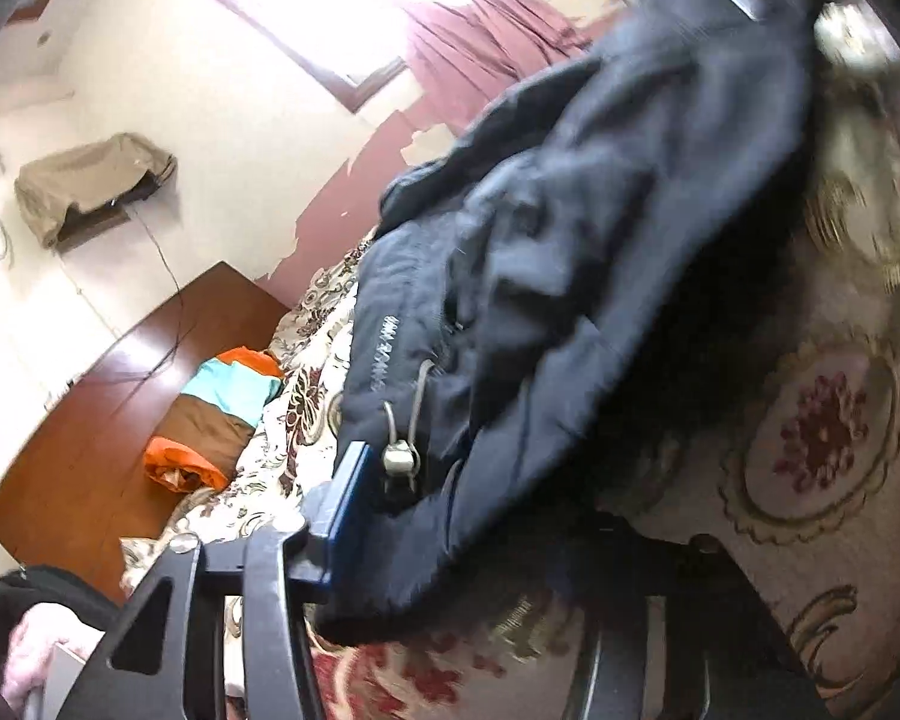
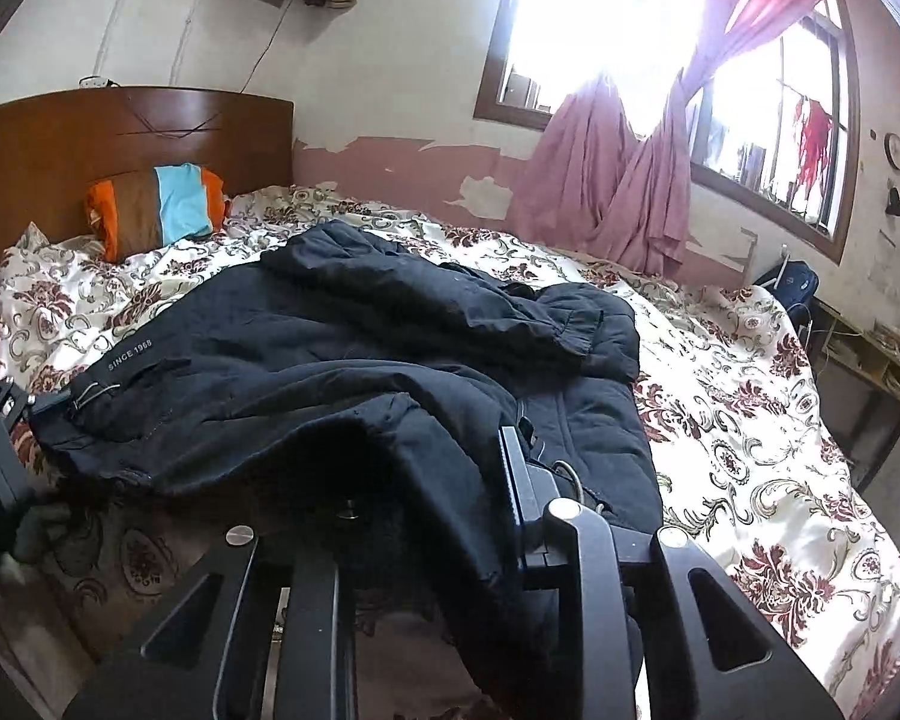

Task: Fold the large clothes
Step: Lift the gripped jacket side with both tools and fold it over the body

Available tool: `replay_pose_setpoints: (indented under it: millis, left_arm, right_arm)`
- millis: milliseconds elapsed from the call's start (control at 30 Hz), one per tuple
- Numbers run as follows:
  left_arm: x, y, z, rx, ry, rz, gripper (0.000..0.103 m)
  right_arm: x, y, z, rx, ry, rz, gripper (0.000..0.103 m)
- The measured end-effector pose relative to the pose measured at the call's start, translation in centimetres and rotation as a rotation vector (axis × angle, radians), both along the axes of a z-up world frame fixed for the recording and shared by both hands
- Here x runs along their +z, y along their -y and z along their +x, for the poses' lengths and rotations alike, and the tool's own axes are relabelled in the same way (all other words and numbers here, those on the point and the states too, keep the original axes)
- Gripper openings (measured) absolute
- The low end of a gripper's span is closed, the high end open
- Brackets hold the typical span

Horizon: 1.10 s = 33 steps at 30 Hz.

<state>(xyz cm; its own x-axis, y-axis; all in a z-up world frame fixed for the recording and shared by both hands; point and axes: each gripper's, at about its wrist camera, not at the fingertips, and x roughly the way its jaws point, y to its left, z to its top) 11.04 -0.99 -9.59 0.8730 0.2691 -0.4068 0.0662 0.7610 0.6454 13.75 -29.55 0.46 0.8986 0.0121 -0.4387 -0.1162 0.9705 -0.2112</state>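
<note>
Black padded jacket point(image 2: 354, 360) lies crumpled on your bed point(image 2: 750, 420), long axis running left to right. Its folds hide your left gripper point(image 1: 450, 492) and right gripper point(image 2: 450, 480); each has jaws pinching the hem.

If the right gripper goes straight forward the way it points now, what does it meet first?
Most likely the black jacket itself: its fabric already drapes between the right gripper's fingers and lies heaped straight ahead on the floral bedspread. Beyond the heap come bedspread and wall, though depth is uncertain.
</note>
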Motion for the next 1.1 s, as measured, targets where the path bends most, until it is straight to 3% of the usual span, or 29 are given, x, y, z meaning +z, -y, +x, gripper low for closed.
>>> replay_pose_setpoints:
  millis: [200, 367, 633, 867, 1100]
  left_arm:
    - [2.7, -0.3, -0.4, -0.031, 0.093, -0.027, 0.034]
    - [3.9, -0.3, -0.3, -0.062, 0.088, -0.076, 0.022]
    - [6.0, -2.0, -0.1, -0.063, 0.056, -0.258, 0.017]
    - [7.8, -2.9, -1.7, -0.073, 0.121, -0.321, 0.016]
    - [10.3, -4.3, -5.2, -0.083, 0.115, -0.368, 0.016]
  right_arm:
    - [0.3, 0.2, -0.7, -0.033, -0.015, 0.041, 0.021]
    - [-0.3, 0.8, -0.9, -0.048, -0.028, 0.069, 0.015]
    - [0.3, 1.7, -1.1, -0.058, -0.017, 0.127, 0.010]
    - [0.8, 1.5, -3.4, -0.047, 0.032, 0.124, 0.008]
    - [1.9, 0.7, -8.1, -0.018, -0.002, 0.122, 0.007]
